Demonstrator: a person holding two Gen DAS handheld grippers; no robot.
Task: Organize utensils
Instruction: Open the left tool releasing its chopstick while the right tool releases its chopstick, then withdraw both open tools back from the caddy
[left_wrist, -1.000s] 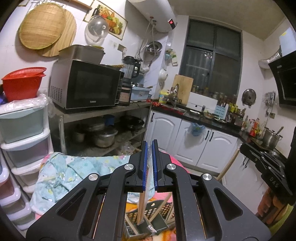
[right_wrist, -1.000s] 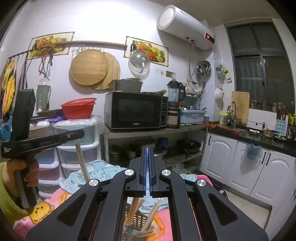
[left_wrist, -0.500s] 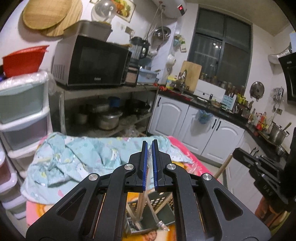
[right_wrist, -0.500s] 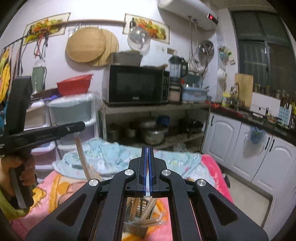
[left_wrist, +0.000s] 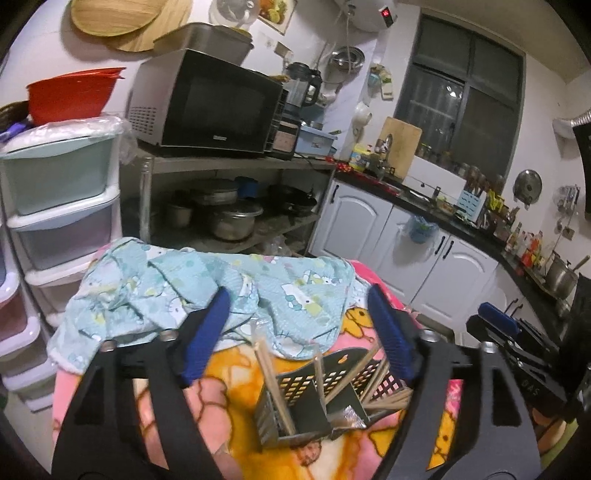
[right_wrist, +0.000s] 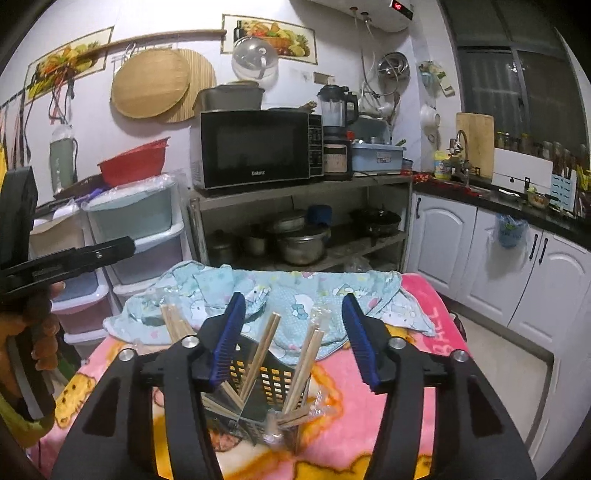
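Observation:
A black perforated utensil holder stands on a pink cartoon blanket. Several wrapped wooden chopsticks lean inside its compartments. My left gripper hovers just above the holder. Its jaws are opening wide, and no pad touches the chopsticks below them. My right gripper hangs over the same holder from the other side. Its jaws are opening too, with chopstick tops loose between the blue pads. A hand holds the left gripper's handle at the edge of the right wrist view.
A crumpled light-blue printed cloth lies at the blanket's far side. Behind it are a metal shelf with pots, a microwave and stacked plastic drawers. White cabinets run along the right.
Both grippers have sunk toward the holder. Both were shut on wrapped chopsticks and now stand open, and the chopsticks rest in the holder.

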